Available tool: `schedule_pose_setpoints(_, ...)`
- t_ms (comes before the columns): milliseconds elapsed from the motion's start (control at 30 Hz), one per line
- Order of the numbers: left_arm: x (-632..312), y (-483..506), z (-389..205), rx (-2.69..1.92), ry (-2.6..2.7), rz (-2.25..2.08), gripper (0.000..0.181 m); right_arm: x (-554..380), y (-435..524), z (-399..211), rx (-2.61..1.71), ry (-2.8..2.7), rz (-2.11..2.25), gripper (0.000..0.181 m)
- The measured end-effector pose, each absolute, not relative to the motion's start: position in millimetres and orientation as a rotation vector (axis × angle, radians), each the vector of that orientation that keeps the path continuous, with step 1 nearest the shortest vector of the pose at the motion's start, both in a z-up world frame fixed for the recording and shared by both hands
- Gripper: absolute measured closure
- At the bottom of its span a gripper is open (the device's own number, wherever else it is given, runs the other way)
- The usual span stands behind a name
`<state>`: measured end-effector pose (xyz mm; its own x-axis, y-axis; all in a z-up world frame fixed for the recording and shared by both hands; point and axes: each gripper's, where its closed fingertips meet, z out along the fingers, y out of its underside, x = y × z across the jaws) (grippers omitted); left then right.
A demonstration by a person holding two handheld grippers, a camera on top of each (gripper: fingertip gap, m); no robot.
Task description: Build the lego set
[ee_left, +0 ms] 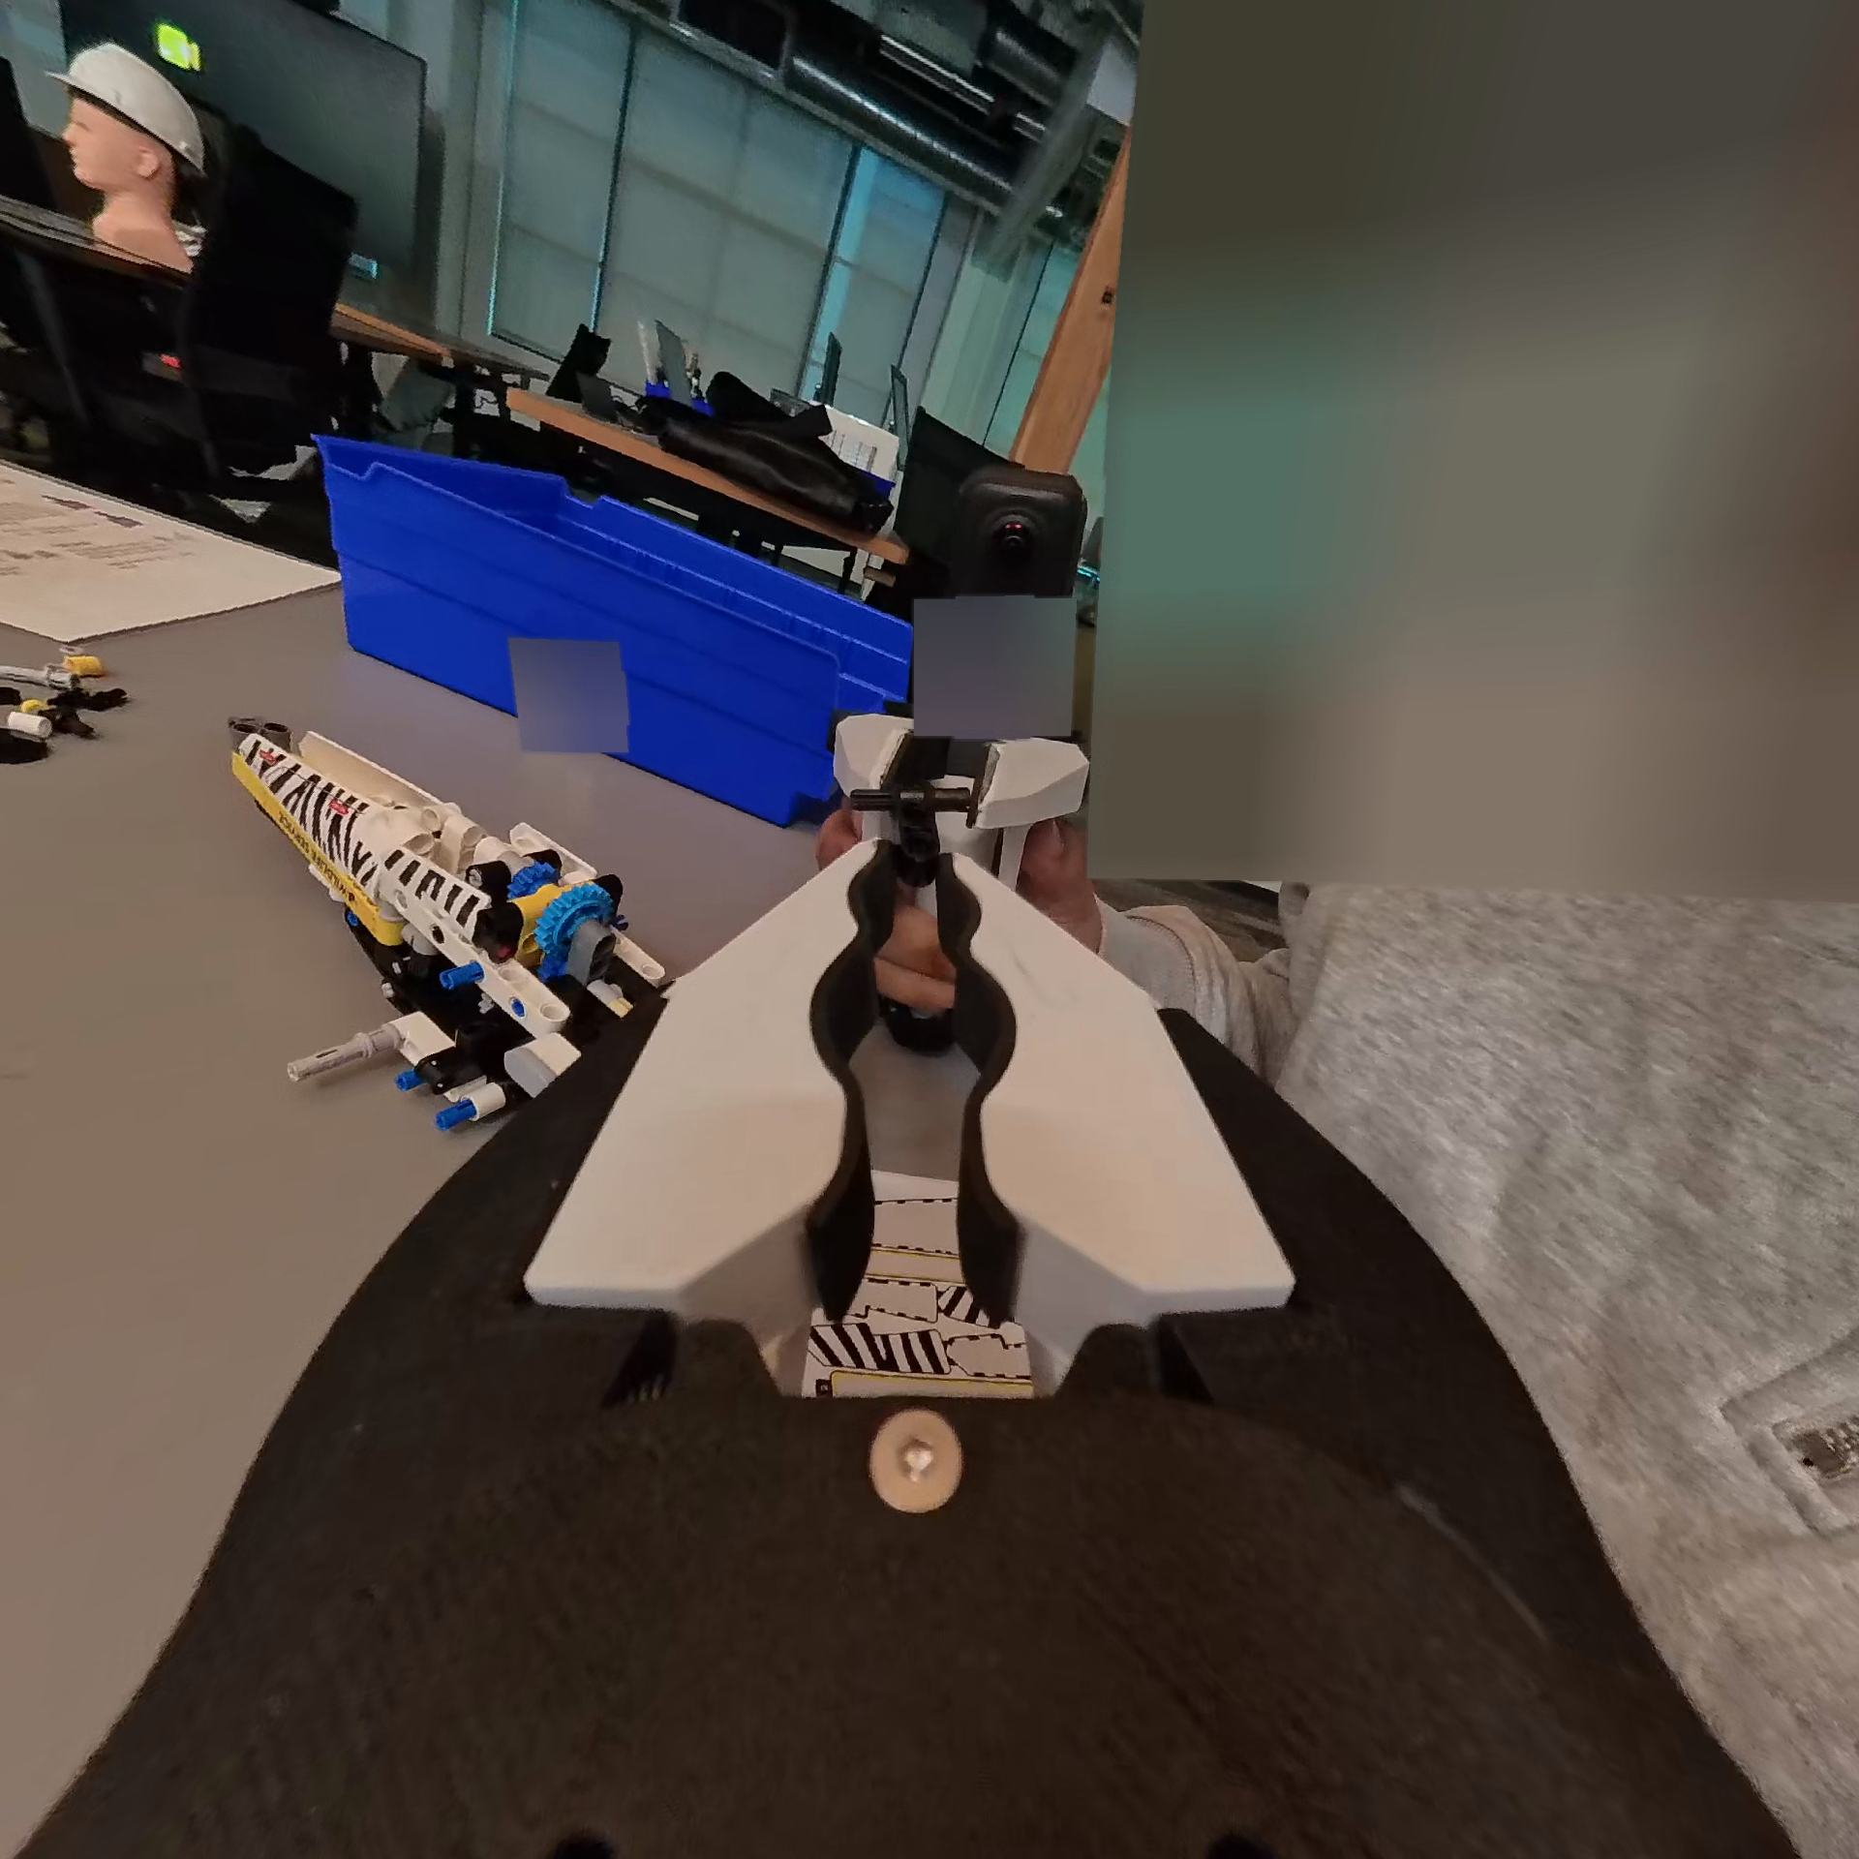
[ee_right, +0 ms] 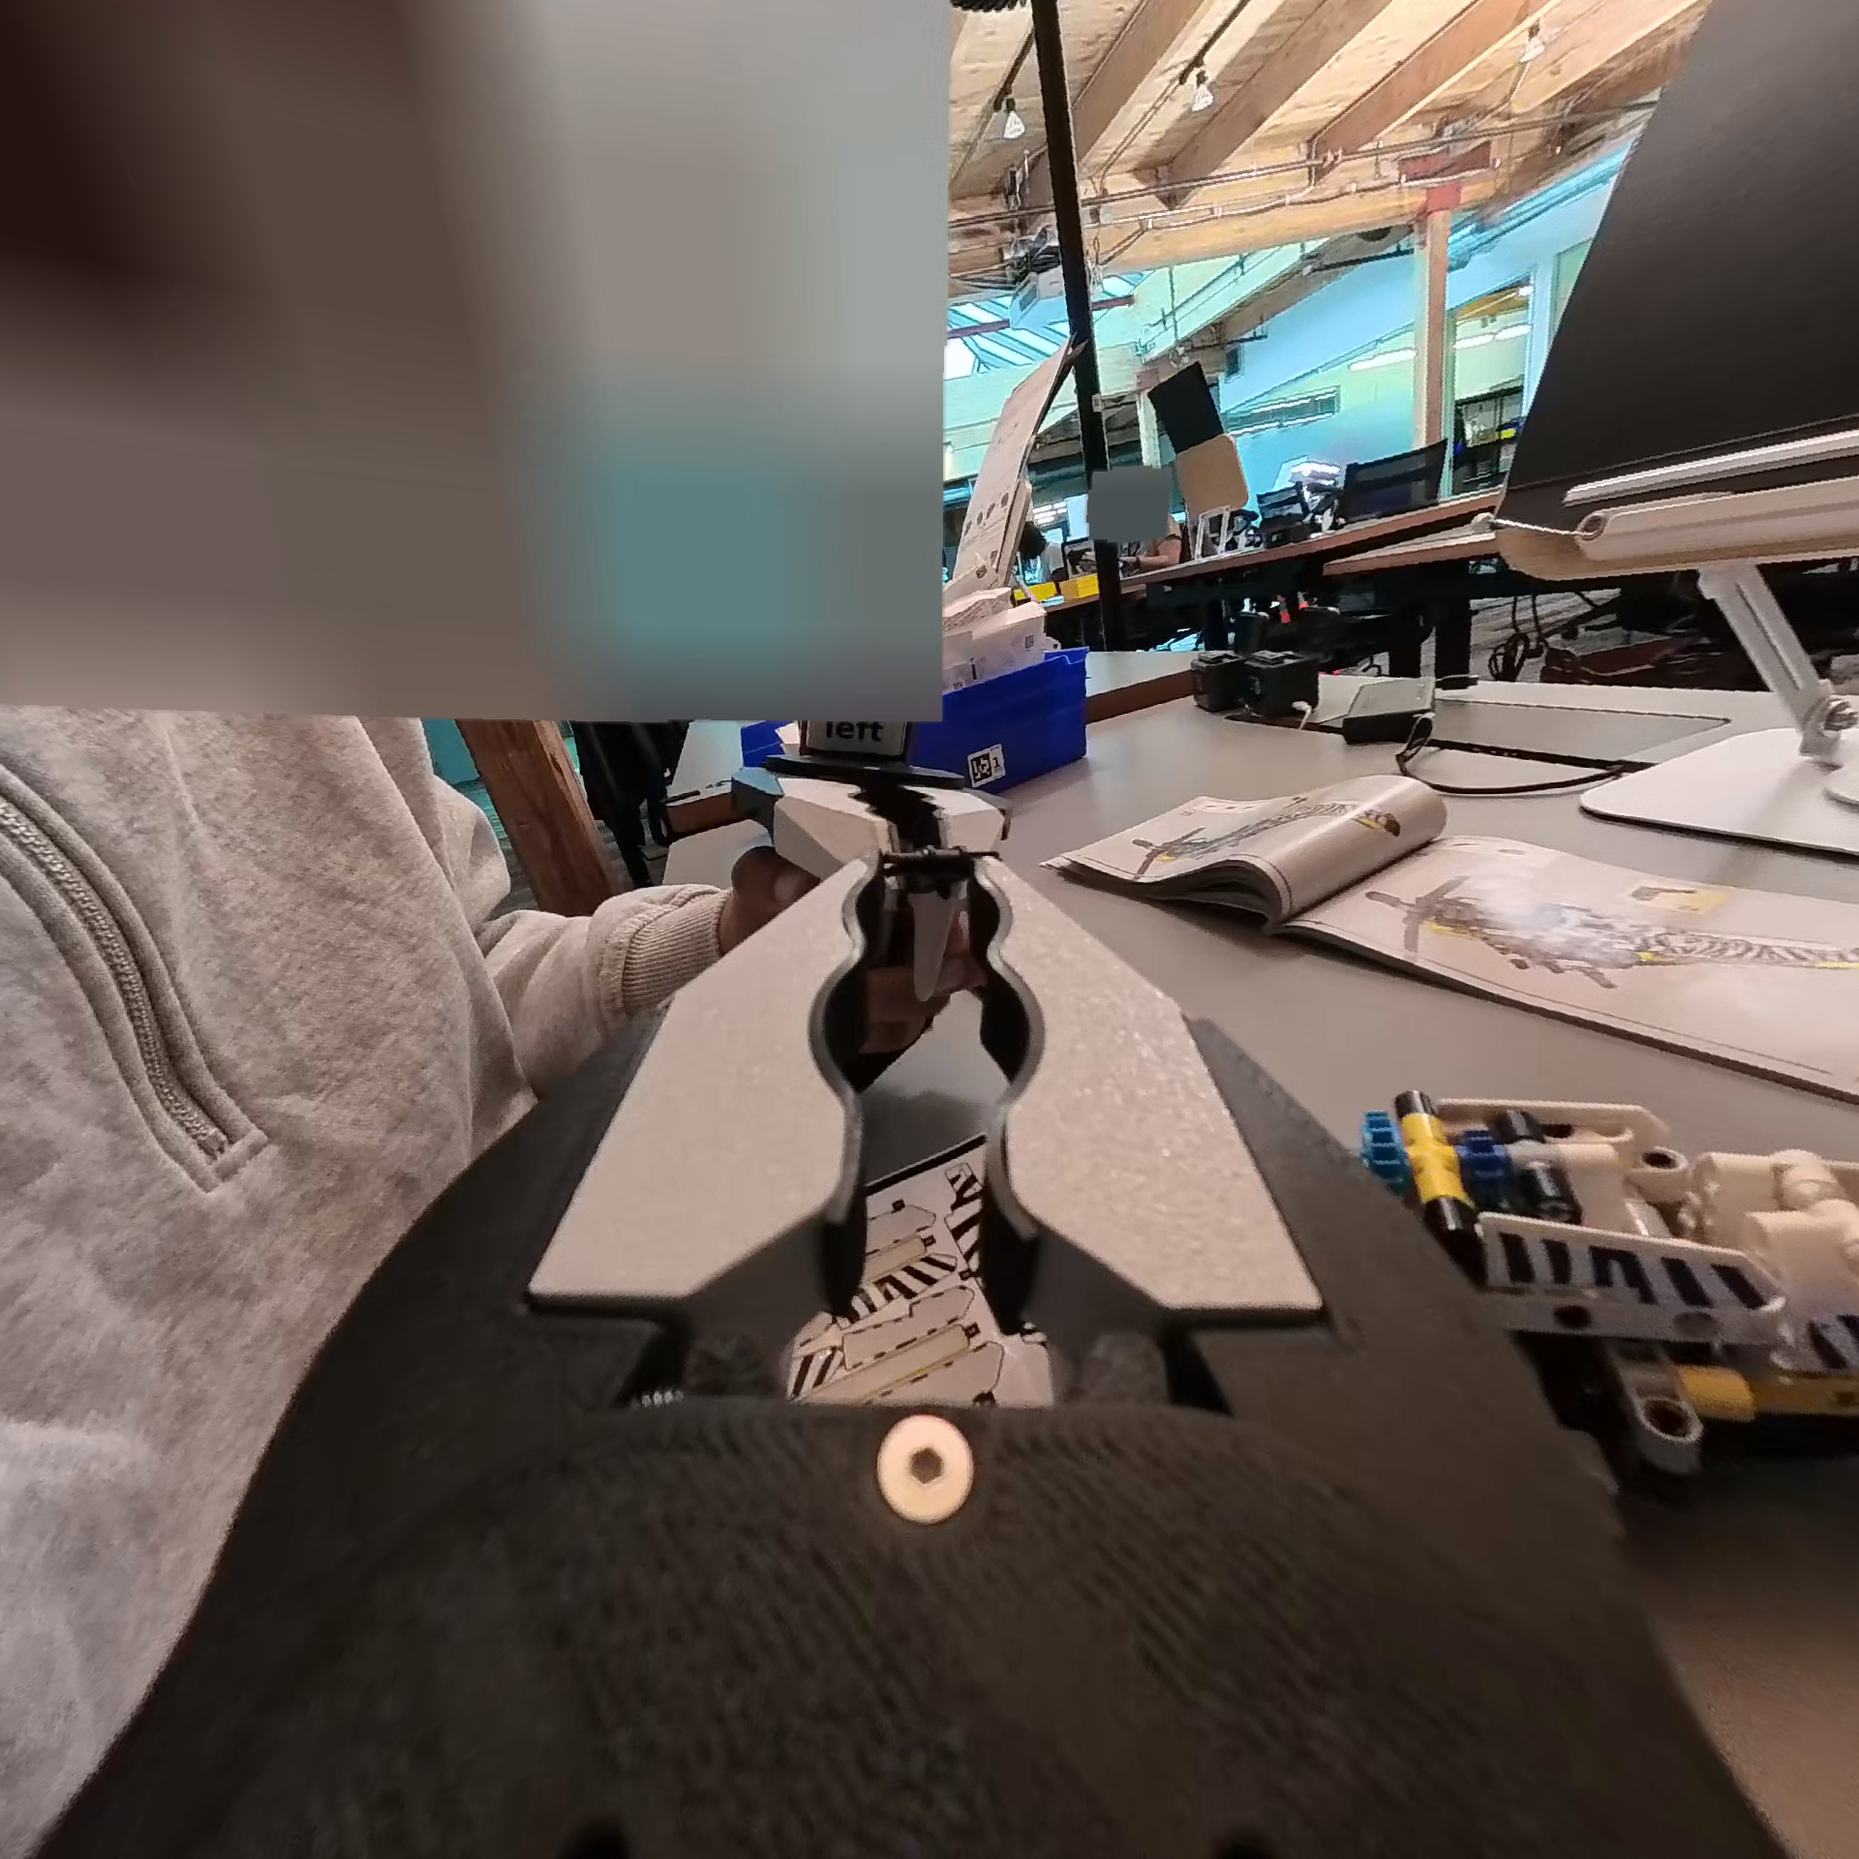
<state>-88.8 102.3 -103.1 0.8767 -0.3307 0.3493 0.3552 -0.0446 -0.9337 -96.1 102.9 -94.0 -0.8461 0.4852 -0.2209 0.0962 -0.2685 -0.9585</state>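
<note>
My left gripper is shut on a small black connector with a black cross axle, held up in the air. My right gripper faces it tip to tip, its jaws closed narrowly around the same black piece. Each gripper also shows in the other's view: the right one and the left one. The half-built zebra-striped model lies on the grey table to the left, and shows at the right in the right wrist view. A zebra sticker sheet lies under the grippers.
A blue bin stands behind the model. Loose small parts lie at the far left, and a grey axle piece lies by the model. An open instruction booklet and a monitor stand are at the right. A grey-sleeved person sits close. Only a small space, under 4 cm, lies between the two pairs of fingers. Left tips and right tips are each some 15 centimetres from the grey axle piece.
</note>
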Motion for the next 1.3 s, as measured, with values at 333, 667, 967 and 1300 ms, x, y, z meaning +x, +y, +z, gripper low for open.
schedule_pose_setpoints(333,-88.5,103.3,-106.7,-1.541,-0.015,-0.538,0.176,-95.3,103.5,-96.3,-0.714,-1.736,2.175,0.169)
schedule_pose_setpoints(667,-88.9,103.2,-106.4,-1.539,-0.016,-0.534,0.177,-95.0,103.2,-95.8,-0.695,-1.729,2.159,0.168)
schedule_pose_setpoints(967,-87.0,101.2,-101.6,-1.508,-0.014,-0.577,0.176,-91.7,95.7,-94.2,-0.697,-1.75,2.269,0.133)
schedule_pose_setpoints(1300,-83.1,100.5,-100.6,-1.502,0.002,-0.603,0.176,-85.9,94.8,-89.4,-0.65,-1.743,2.303,0.143)
